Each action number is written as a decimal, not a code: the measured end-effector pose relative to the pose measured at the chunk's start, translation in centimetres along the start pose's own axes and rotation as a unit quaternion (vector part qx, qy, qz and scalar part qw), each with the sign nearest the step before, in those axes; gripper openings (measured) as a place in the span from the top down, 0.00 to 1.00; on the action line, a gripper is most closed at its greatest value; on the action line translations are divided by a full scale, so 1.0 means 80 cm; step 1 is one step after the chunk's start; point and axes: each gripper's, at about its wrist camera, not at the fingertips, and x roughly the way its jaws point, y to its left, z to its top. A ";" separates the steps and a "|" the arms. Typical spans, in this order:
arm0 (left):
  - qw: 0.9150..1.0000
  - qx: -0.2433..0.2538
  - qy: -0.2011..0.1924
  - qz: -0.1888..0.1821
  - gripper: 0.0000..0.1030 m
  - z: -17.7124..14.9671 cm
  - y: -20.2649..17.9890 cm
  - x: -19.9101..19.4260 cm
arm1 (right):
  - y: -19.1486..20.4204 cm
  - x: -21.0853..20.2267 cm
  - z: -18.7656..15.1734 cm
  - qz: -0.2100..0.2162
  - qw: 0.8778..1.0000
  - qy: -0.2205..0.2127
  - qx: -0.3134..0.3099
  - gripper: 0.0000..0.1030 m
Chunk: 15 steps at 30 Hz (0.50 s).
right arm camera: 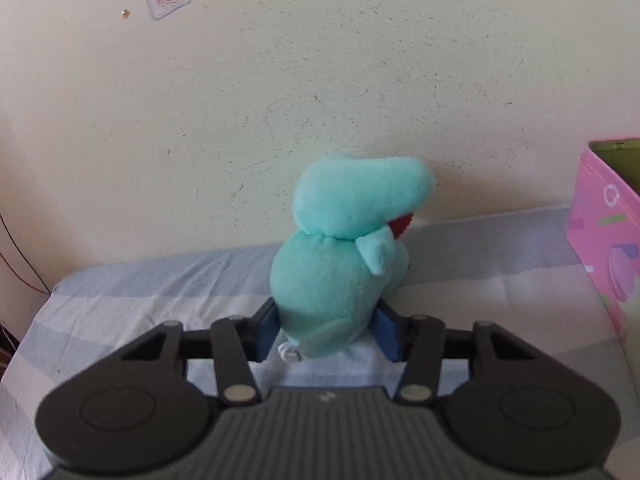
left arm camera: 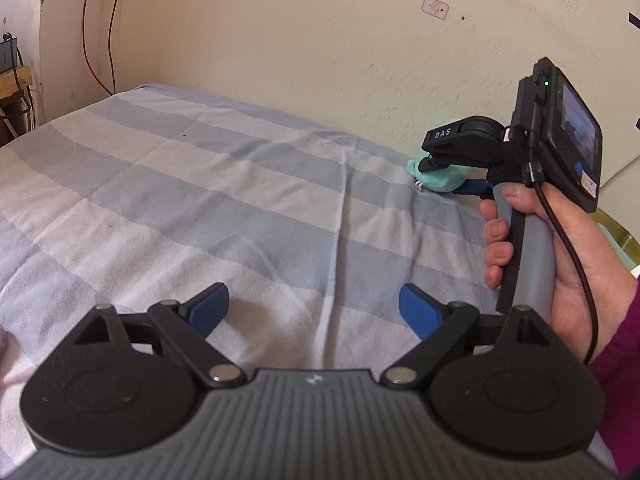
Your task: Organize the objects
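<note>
A teal plush toy (right arm camera: 336,264) with a red mouth sits upright on the striped bed sheet (right arm camera: 140,292), close to the wall. My right gripper (right arm camera: 326,332) is shut on its lower body, one blue pad (right arm camera: 267,326) pressing on each side. The left wrist view shows the same plush toy (left arm camera: 440,182) at the far right, mostly hidden behind the right gripper (left arm camera: 448,174), whose handle a person's hand (left arm camera: 560,264) holds. My left gripper (left arm camera: 316,304) hovers open over the sheet (left arm camera: 200,184), nothing between its blue fingers (left arm camera: 212,306).
A pink patterned box (right arm camera: 604,232) with a green inside stands on the bed to the right of the plush. The cream wall (right arm camera: 320,80) runs right behind it. Red cables (left arm camera: 90,40) hang down the wall at far left, beside a wooden shelf (left arm camera: 12,80).
</note>
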 end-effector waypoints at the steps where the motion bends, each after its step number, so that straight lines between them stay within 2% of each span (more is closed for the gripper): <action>1: 1.000 0.000 0.000 0.002 0.09 0.000 0.000 0.000 | 0.003 -0.007 -0.004 0.003 1.000 -0.001 -0.013 0.56; 4: 1.000 -0.004 -0.002 0.005 0.09 0.001 0.003 0.000 | 0.011 -0.037 -0.021 0.008 0.998 -0.016 -0.064 0.56; 9: 1.000 -0.015 -0.006 0.007 0.09 0.001 0.008 -0.002 | 0.002 -0.102 -0.065 0.039 0.989 0.000 -0.145 0.56; 13: 1.000 -0.019 -0.008 0.008 0.09 0.001 0.010 -0.003 | -0.006 -0.175 -0.111 0.056 0.975 0.004 -0.217 0.56; 15: 1.000 -0.018 -0.006 0.010 0.09 0.001 0.010 -0.002 | -0.011 -0.209 -0.135 0.051 0.963 -0.005 -0.266 0.56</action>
